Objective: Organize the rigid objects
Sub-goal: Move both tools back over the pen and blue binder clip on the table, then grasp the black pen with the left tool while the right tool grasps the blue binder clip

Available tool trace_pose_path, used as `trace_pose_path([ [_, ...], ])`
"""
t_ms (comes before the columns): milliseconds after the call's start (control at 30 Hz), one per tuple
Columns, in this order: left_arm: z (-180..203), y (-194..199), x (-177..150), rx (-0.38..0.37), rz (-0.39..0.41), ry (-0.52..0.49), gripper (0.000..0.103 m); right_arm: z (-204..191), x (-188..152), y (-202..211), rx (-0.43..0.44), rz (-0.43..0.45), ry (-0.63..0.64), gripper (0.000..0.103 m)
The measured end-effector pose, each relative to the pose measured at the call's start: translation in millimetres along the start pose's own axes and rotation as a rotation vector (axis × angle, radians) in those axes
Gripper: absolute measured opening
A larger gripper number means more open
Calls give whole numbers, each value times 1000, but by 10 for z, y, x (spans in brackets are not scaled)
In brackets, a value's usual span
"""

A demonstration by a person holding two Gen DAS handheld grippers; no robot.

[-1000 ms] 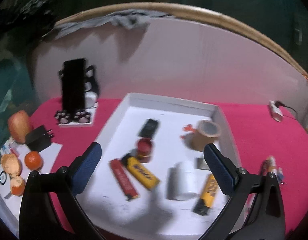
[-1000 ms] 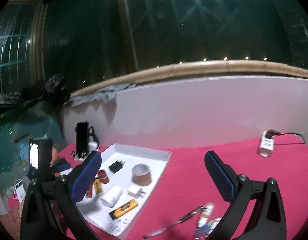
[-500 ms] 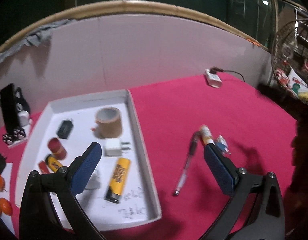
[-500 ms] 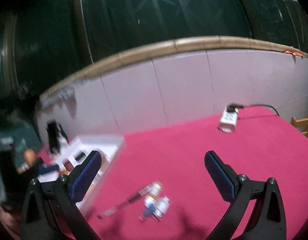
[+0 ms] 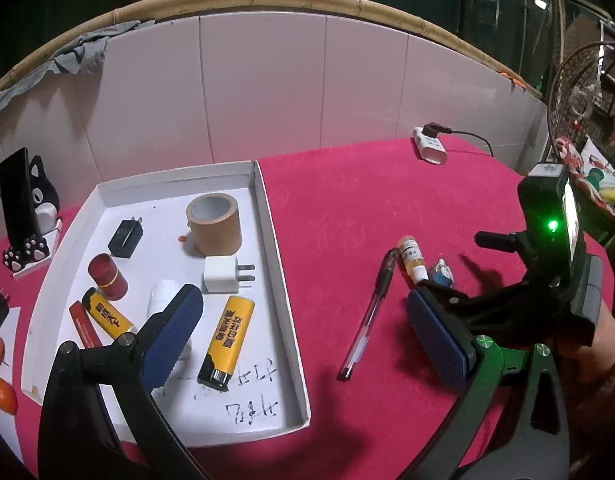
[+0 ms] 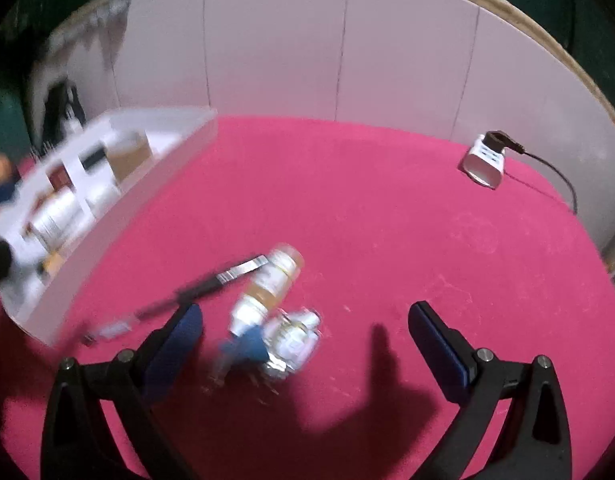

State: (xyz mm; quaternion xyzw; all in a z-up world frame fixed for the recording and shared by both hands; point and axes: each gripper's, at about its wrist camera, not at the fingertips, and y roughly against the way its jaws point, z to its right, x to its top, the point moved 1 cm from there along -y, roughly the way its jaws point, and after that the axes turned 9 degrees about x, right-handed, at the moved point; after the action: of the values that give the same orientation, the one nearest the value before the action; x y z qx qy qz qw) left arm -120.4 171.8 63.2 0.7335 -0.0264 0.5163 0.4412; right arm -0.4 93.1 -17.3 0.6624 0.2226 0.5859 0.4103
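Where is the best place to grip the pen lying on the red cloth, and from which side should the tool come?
Grip the pen at mid-barrel, coming from above with the fingers across its long axis. It lies flat on the red cloth, thin and straight, its upper end close to the small bottle, so the middle probably offers more free room.

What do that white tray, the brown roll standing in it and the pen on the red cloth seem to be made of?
The white tray looks like matte cardboard: thin folded walls, ink scribbled on its floor. The brown roll looks like packing tape, with a dull tan outside and a pale core. The pen looks like plastic, with a clear barrel and a dark cap.
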Motion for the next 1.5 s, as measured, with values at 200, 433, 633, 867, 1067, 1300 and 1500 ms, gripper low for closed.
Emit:
trace_pose_path([
  [200, 101, -28, -15, -19, -9, -39, 103, 866, -332, 351, -143, -1, -151, 103],
  [433, 510, -176, 34, -114, -53, -119, 103, 1293, -493, 855, -126, 126, -208, 103],
  [633, 703, -478, 34, -213, -179, -95, 103, 1148, -579, 865, -12, 141, -189, 103],
  [867, 804, -735, 7, -200, -278, -136, 89, 1153, -562, 813, 49, 149, -258, 103],
  [1067, 834, -861, 40, -196, -311, -217, 49, 1171, -599, 901, 75, 178, -279, 103],
  [1300, 888, -819, -28, -193, -280, -300, 37, 1154, -583, 926, 110, 186, -272, 103],
  [1500, 805, -738, -120, -169, -243, -229, 8, 1034, -586, 831, 126, 148, -230, 103],
])
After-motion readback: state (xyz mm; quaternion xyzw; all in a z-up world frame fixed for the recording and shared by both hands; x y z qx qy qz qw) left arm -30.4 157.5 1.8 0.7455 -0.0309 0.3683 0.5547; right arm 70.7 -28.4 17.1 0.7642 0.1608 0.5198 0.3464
